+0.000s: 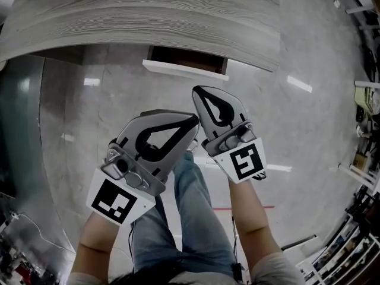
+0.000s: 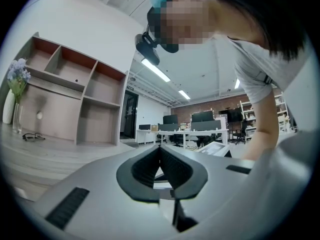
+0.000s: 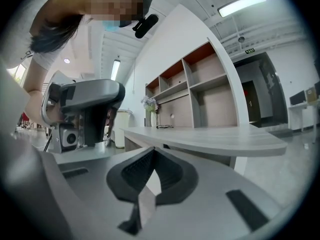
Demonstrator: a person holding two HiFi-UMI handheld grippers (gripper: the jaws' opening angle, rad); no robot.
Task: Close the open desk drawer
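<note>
The drawer [image 1: 185, 64] stands pulled out from under the grey wood desk top [image 1: 148, 16]; it has a white front and a dark brown inside. My right gripper [image 1: 198, 90] is shut with nothing in it, its tip a short way in front of the drawer's front, not touching. My left gripper [image 1: 194, 122] is also shut and empty, lower and further from the drawer. Closed dark pads meet in the left gripper view [image 2: 160, 147] and the right gripper view [image 3: 152, 149]. The desk top [image 3: 210, 140] shows ahead of the right gripper.
The person's jeans-clad legs [image 1: 196, 218] are below the grippers on a glossy grey floor. On the desk stand a shelf unit [image 2: 75, 94], a flower vase [image 2: 12, 101] and glasses [image 2: 32, 136]. A white bin [image 3: 120, 129] stands beside the desk. Racks [image 1: 362, 159] line the right edge.
</note>
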